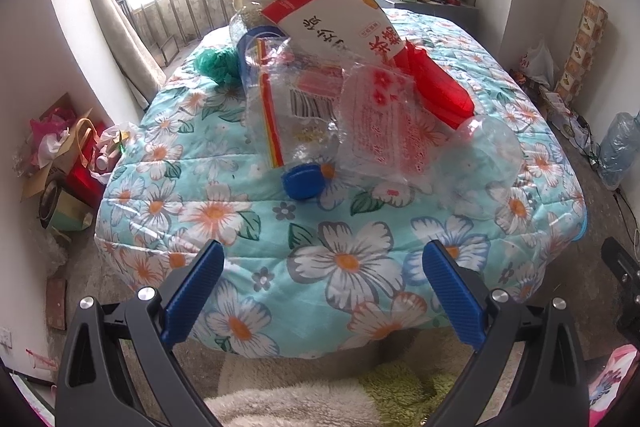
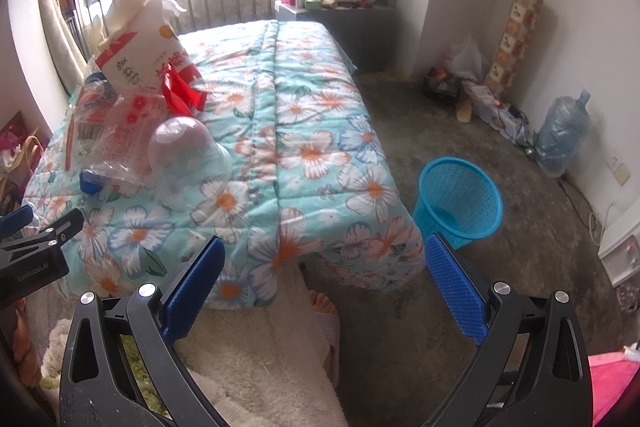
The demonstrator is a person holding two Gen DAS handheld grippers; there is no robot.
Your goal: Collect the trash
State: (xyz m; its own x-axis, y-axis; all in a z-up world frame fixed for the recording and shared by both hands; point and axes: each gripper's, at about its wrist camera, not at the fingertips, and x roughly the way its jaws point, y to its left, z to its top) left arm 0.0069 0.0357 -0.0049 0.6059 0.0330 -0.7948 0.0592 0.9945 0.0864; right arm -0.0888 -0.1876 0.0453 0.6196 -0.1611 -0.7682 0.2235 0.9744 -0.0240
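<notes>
While both tools (image 1: pixel 322 259) (image 2: pixel 324 259) gape, trash pile (image 1: pixel 340 75) sits on quilt (image 1: pixel 352 267).

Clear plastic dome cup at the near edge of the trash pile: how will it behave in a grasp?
The clear dome cup looks thin-walled and empty, so probably very light and apt to buckle under a firm squeeze. Its rounded, glossy shape may slip or roll on the soft quilt. It leans against the crinkled wrapper, so pushing likely drags that too.

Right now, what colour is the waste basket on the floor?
Blue, with mesh walls. The waste basket shows only in the right wrist view, beside the bed corner.
</notes>
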